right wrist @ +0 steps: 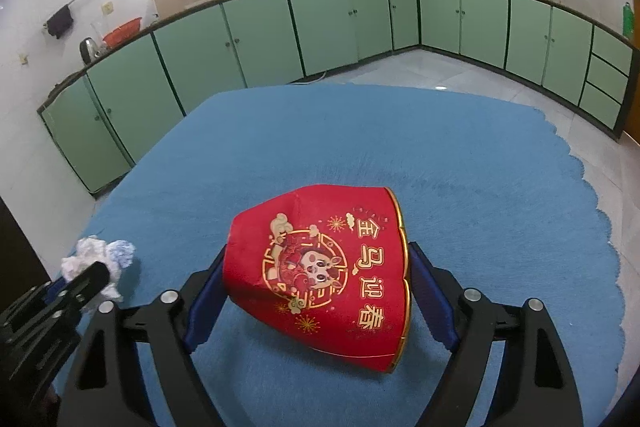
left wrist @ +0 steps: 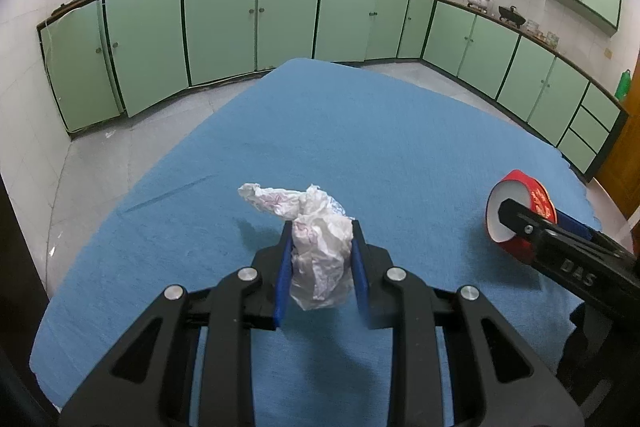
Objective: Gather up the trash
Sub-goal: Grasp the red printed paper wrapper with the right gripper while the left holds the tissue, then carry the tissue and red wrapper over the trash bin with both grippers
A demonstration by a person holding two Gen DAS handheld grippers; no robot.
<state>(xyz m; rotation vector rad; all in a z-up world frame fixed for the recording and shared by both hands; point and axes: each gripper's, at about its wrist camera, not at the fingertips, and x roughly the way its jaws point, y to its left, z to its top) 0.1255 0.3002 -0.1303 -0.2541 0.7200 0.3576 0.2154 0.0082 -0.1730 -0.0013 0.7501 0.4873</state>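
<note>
My left gripper (left wrist: 320, 251) is shut on a crumpled white plastic wrapper (left wrist: 320, 259) with pink and blue print, held just above the blue cloth. The same wrapper (right wrist: 100, 259) shows at the left of the right wrist view. My right gripper (right wrist: 316, 275) is shut on a red paper cup (right wrist: 320, 275) with gold print, lying on its side between the blue pads, its rim to the right. In the left wrist view the cup (left wrist: 516, 211) sits at the right with its white inside facing me.
A blue cloth (left wrist: 360, 131) covers the table. Green kitchen cabinets (left wrist: 220, 23) run along the far walls, with a grey tiled floor (left wrist: 92, 171) between them and the table.
</note>
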